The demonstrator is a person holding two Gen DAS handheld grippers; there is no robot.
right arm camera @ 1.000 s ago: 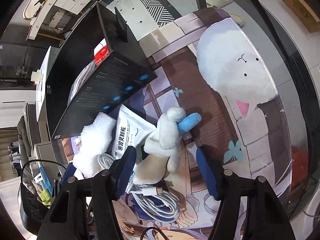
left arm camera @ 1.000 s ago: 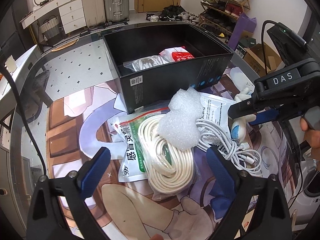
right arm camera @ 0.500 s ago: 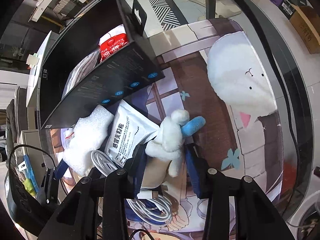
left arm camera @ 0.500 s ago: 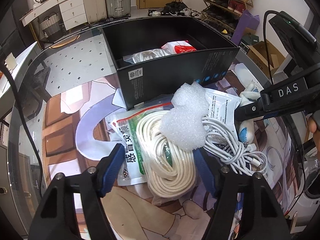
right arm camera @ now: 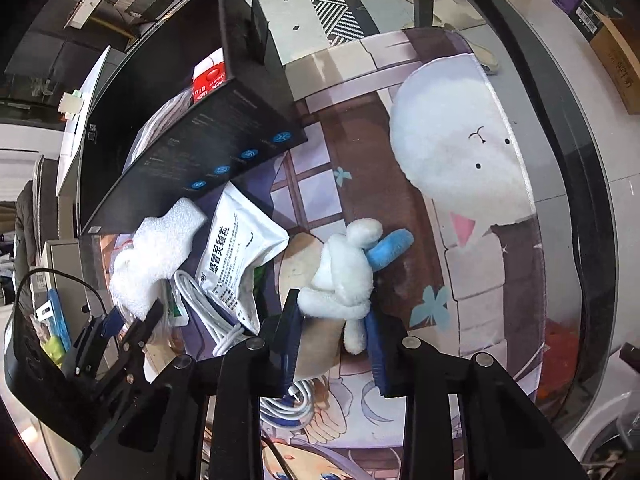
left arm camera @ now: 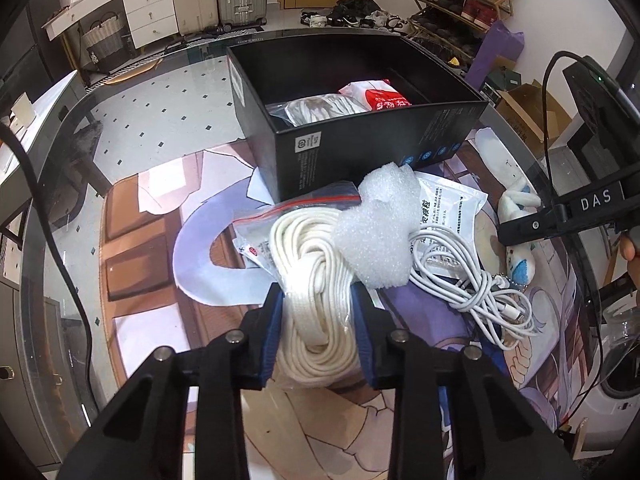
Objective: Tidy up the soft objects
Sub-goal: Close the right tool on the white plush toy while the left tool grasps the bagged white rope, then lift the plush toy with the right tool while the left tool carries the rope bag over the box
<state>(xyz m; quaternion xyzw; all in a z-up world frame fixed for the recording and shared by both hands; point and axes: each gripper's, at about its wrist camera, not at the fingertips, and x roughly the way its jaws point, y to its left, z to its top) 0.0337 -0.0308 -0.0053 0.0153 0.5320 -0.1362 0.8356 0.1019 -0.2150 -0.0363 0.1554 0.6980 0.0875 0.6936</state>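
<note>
My left gripper [left arm camera: 318, 312] is shut on a bagged coil of cream rope [left arm camera: 308, 276] lying on the printed mat. A white foam piece [left arm camera: 378, 232] rests on the rope's right side, over a white medicine pouch [left arm camera: 444, 208] and a tangle of white charging cable [left arm camera: 476, 296]. My right gripper [right arm camera: 332, 320] is shut on a small white plush toy with blue ears [right arm camera: 348, 276]; the toy also shows in the left wrist view [left arm camera: 518, 264]. The open black box [left arm camera: 360, 152] behind the pile holds a red-and-white packet [left arm camera: 378, 98] and a clear bag.
The printed mat [left arm camera: 152, 248] covers a round glass table [left arm camera: 132, 112]. A white bunny-face pad [right arm camera: 460, 164] lies right of the plush. Drawers, suitcases and a shoe rack stand on the floor beyond the table.
Both grippers moved forward and closed: the left onto the bagged rope coil, the right onto the plush toy, which is squeezed between the pads.
</note>
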